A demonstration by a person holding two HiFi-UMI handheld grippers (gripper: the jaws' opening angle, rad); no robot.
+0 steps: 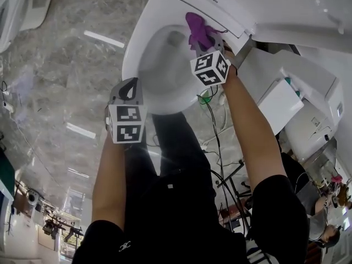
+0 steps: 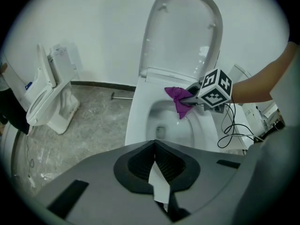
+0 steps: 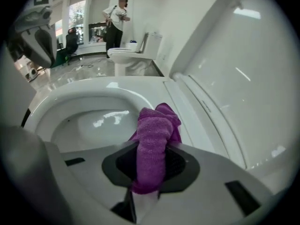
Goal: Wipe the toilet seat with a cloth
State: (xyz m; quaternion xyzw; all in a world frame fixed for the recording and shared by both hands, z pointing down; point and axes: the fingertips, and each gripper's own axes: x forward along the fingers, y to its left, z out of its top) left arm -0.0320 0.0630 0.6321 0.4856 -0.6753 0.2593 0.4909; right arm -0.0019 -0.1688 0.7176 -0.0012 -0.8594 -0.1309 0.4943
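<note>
Cloth [image 3: 152,144], purple and bunched, is clamped between the jaws of the right gripper [image 3: 149,175]. Its free end sits at the rear of the toilet seat [image 3: 101,93], just in front of the hinge of the raised lid [image 2: 183,36]. From the head view the cloth hangs partly over the inner edge of the bowl. The left gripper [image 1: 130,90] has its jaws together with nothing in them and hovers by the front rim of the seat, well apart from the right one. A second toilet [image 2: 47,97] stands on the marbled floor [image 2: 98,116]
</note>
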